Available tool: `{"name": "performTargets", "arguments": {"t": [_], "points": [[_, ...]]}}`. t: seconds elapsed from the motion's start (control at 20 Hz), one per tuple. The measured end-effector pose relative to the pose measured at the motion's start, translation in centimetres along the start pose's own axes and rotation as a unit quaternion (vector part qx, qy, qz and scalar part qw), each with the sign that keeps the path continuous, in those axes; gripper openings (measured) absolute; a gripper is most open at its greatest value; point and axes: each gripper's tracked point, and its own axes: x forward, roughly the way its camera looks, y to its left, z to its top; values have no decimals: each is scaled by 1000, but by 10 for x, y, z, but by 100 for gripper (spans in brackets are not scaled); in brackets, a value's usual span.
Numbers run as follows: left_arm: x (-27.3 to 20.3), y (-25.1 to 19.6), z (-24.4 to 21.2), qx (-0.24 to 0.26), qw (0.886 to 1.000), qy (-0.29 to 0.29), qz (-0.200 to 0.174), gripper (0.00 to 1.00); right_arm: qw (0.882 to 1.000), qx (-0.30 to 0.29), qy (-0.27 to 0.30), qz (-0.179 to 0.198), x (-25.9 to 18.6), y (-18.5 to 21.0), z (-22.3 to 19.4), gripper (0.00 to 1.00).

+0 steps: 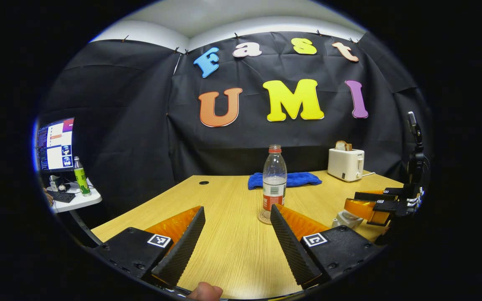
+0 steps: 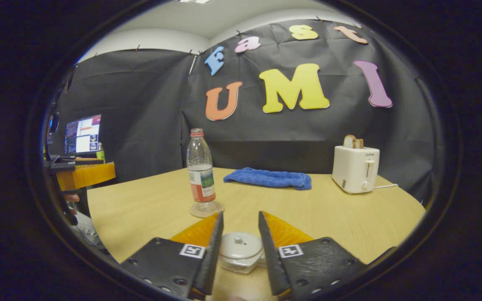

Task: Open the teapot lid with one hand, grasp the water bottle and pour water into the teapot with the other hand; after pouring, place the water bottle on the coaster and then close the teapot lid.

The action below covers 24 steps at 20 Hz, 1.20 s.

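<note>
In the left gripper view, the left gripper [image 1: 237, 234] hangs low over the wooden tabletop [image 1: 232, 251] with its fingers [image 1: 182, 246] spread wide and nothing between them. Straight ahead at 12 o'clock the water bottle [image 1: 274, 179] stands upright on the round coaster [image 1: 265, 218], capped, with water in its lower part. The bottle is beyond the fingertips, not touched by them. Behind the bottle a blue cloth [image 1: 285, 180] lies flat on the tabletop, and toward 1 o'clock a white toaster [image 1: 345, 164] holds a slice of bread [image 1: 343, 145]. At 3 o'clock the right gripper [image 1: 377, 205] reaches in over the tabletop, and a bit of the pale teapot [image 1: 347, 219] shows just under it. Off at 9 o'clock a side table [image 1: 78, 200] carries a monitor [image 1: 55, 144] and a green bottle [image 1: 82, 176].

In the right gripper view, the right gripper [image 2: 241, 234] is poised above the teapot [image 2: 241, 253]. Its fingers [image 2: 214, 246] stand apart on either side of the white lid [image 2: 240, 246], which sits on the pot with its small knob [image 2: 238, 239] up. The fingers flank the lid closely, yet whether they press on it I cannot tell. The water bottle [image 2: 200, 171] on its coaster [image 2: 206, 209] stands at 11 o'clock, near the teapot but apart from it. The blue cloth [image 2: 268, 178] lies at 12 o'clock and the toaster [image 2: 355, 168] at 2 o'clock. At 9 o'clock the left gripper [image 2: 80, 173] shows at the tabletop's edge.
</note>
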Motion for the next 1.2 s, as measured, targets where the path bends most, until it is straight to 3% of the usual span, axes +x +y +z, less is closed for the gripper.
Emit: {"name": "performTargets", "arguments": {"t": [0.1,0.2,0.65,0.75,1.2], "points": [[-2,-13,8,-12,1000,-11,-9,98,999,8,-24,-29,-11,-16,20,81],[-3,-31,20,-27,999,-25,-24,98,997,4,-41,-68,-28,-35,38,97],[-19,-88,55,0,995,-87,-51,98,977,-27,-110,-182,-130,-87,99,97],[-4,-94,69,9,994,-97,-53,98,975,-30,-113,-189,-142,-86,102,97],[-21,-95,89,13,991,-119,-53,96,972,-30,-117,-199,-160,-77,112,98]]}}
